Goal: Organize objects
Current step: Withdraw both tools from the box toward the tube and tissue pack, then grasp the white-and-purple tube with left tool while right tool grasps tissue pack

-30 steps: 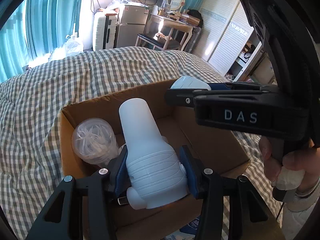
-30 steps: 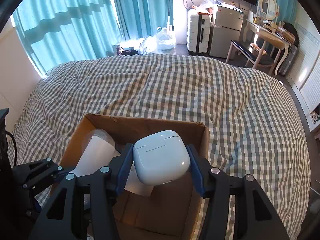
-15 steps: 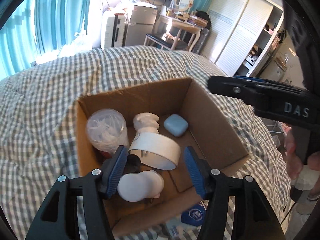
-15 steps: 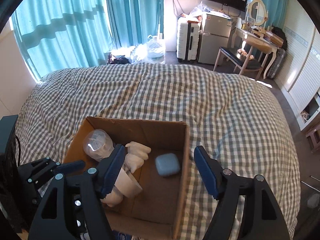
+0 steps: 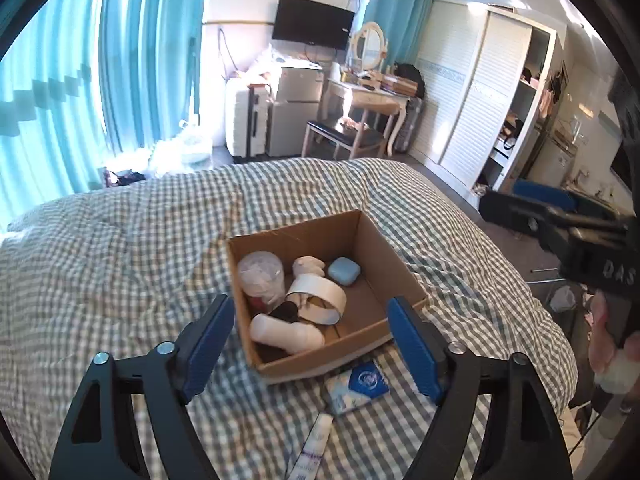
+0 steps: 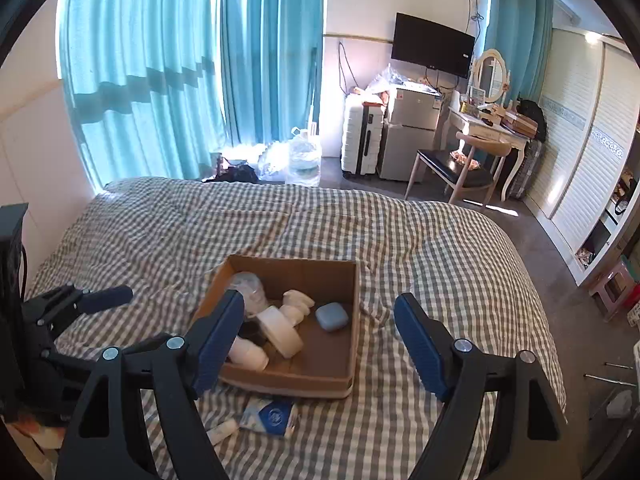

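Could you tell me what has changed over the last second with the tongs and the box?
Both tongs let go: the left tongs dropped the white bottle, the right tongs the blue case, into the cardboard box, then withdrew open. The box stayed put.

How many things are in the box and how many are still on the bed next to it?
In the cardboard box: 5 that I can make out (clear cup, blue case, white ring, white bottle, cream piece)
On the bed beside it: 2 (tissue pack, tube)
Total: 7

Tube cut off by bottom edge
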